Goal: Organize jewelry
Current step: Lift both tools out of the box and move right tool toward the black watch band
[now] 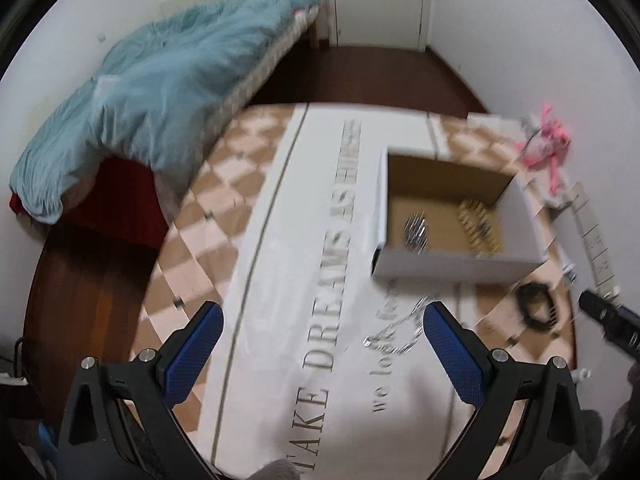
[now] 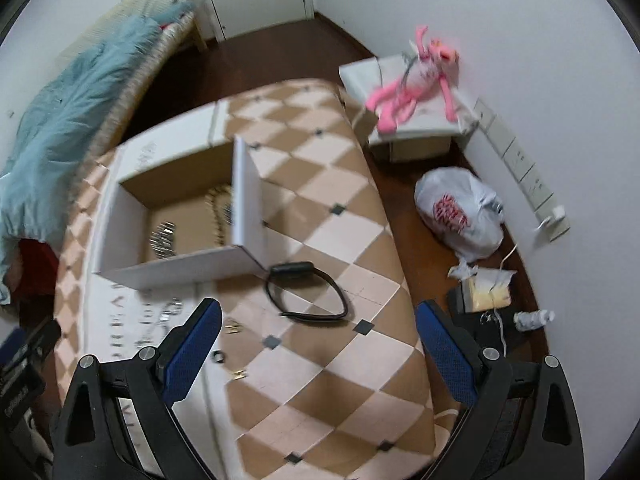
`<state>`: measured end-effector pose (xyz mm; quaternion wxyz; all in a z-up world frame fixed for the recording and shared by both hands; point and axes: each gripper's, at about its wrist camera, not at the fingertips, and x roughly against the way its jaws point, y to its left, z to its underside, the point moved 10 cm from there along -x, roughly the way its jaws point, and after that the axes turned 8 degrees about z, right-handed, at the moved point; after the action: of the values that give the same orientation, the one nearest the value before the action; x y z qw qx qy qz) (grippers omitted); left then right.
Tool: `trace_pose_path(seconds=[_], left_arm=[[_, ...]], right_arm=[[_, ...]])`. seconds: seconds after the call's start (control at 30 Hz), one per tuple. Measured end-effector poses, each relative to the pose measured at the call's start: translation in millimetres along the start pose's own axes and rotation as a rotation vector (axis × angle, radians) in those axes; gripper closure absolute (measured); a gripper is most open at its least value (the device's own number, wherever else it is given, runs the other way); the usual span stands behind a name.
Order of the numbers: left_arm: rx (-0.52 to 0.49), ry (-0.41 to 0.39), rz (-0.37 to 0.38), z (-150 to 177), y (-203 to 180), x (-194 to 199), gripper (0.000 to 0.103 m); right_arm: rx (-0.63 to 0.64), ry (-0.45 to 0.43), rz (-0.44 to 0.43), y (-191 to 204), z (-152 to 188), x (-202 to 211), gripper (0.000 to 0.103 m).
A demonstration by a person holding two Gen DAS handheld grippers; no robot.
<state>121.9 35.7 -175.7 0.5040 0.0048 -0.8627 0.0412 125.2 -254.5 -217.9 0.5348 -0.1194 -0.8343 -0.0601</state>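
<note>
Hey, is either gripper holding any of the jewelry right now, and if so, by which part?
Nothing is held. The left gripper and the right gripper are both open and empty, above the table.

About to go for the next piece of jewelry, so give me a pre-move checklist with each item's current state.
1. Left gripper open and empty: ok.
2. Right gripper open and empty: ok.
3. Cardboard box open, with room inside beside the two pieces already in it: ok.
4. Silver chain lies loose on the tablecloth, in front of the box: ok.
5. Black band lies outside the box near its corner, unobstructed: ok.
6. Whether the chain is tangled: cannot tell, frames are blurred.
</note>
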Motion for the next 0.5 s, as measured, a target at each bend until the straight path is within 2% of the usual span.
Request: trace_pose_path(seconds=[0.2, 0.37, 0.5], left_arm=[[-0.029, 0.087, -0.028, 27.4, -0.6, -37.7, 0.001], [-0.011, 0.127, -0.033, 38.4, 6.0, -54.4, 0.001], [-0.006, 0.149, -0.029, 44.2, 10.9, -60.2, 0.001]], right_arm=[[0.075, 0.033, -0.017, 11.1, 8.2, -50.9, 0.004], [0.199, 0.037, 0.037, 31.9, 11.7, -76.1, 0.004], [0.204, 0.054, 0.064, 35.7, 10.0, -91.9, 0.004]])
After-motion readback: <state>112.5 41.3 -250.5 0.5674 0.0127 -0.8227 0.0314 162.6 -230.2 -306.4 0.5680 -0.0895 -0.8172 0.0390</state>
